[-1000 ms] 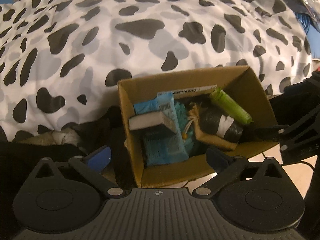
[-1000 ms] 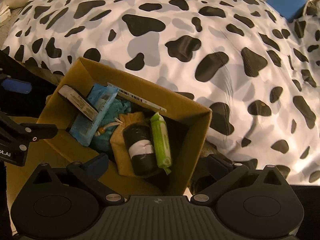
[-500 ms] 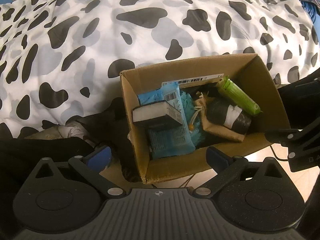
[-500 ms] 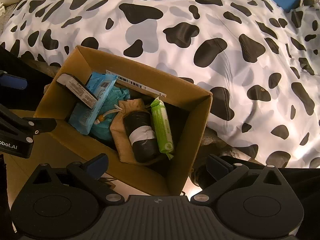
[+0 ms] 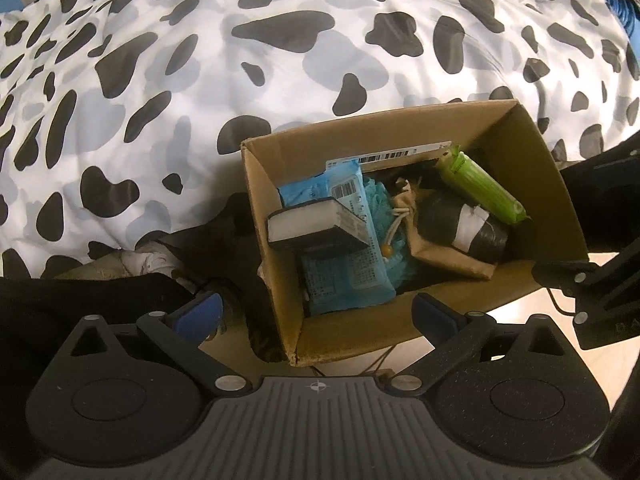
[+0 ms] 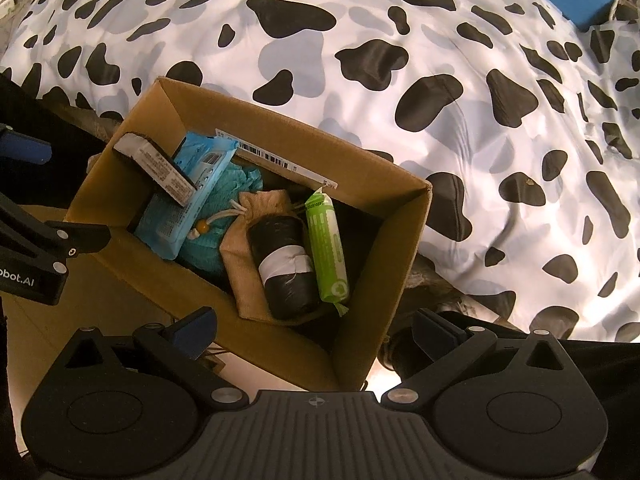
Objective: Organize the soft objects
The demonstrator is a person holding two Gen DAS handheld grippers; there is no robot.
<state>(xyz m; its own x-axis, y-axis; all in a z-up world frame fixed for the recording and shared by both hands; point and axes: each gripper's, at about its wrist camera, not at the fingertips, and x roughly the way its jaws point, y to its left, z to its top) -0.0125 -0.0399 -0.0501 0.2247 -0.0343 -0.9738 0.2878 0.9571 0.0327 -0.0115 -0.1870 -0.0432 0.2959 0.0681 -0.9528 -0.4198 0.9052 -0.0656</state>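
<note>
An open cardboard box (image 5: 556, 200) (image 6: 404, 240) stands on the floor against the bed. Inside lie a white-and-black sponge (image 5: 308, 226) (image 6: 156, 158), a blue wipes pack (image 5: 348, 264) (image 6: 184, 208), a teal mesh puff (image 6: 224, 216), a tan drawstring pouch (image 5: 448, 252) (image 6: 244, 276), a black roll with a white band (image 5: 468, 228) (image 6: 286, 260) and a green tube pack (image 5: 480, 188) (image 6: 326, 248). My left gripper (image 5: 316, 316) is open and empty above the box's near left corner. My right gripper (image 6: 316, 330) is open and empty above its near right corner.
A cow-print duvet (image 5: 280, 60) (image 6: 440, 80) covers the bed behind the box. Dark clothes and a pale item (image 5: 148, 260) lie on the floor left of the box. Bare floor (image 5: 520, 312) shows in front. Each gripper's body shows at the other view's edge.
Both grippers have pulled back and risen a little, so the box sits lower and fuller in both views. The box contents have not moved.
</note>
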